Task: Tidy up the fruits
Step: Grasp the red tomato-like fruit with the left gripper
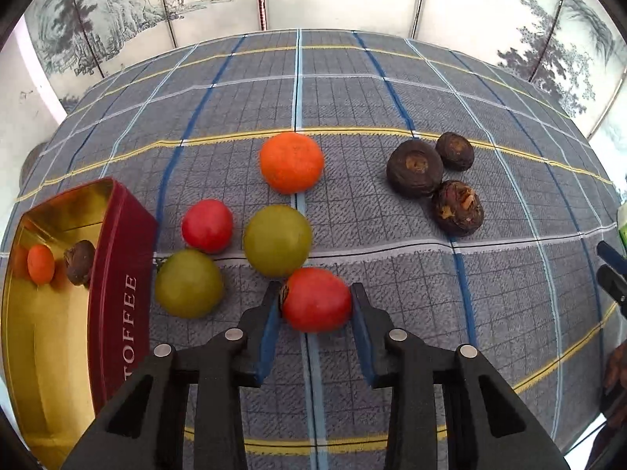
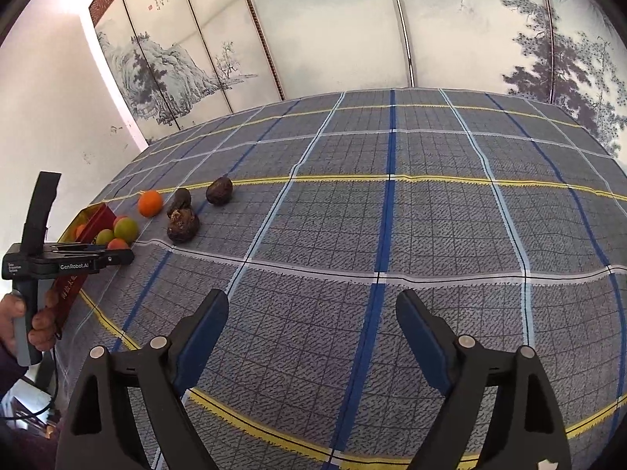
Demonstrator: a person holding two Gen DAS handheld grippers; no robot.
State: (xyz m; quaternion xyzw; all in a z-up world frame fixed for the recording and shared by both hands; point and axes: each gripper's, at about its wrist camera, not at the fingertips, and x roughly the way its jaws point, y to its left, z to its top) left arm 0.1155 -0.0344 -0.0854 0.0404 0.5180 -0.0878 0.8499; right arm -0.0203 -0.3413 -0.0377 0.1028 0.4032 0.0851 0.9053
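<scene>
A: The tin (image 1: pixel 121 258) beside the red fruit (image 1: pixel 316 300), is it metal?
B: Yes, glossy gold inside. The tablecloth (image 1: pixel 392 274) under it is matt woven cloth; the fruit is smooth.

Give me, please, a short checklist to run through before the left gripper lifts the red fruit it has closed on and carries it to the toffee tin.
1. Grip: left gripper has both pads against the nearest red fruit: ok.
2. Neighbours: green fruit sits right behind the held one, possibly touching; may roll on lifting: cannot tell.
3. Tin: toffee tin stands open, holding only a small orange fruit and a dark fruit; room remains: ok.
4. Path: another green fruit lies between the grip and the tin; lift clear first: not ok.
5. Right gripper: open, empty, away from the fruit: ok.
</scene>
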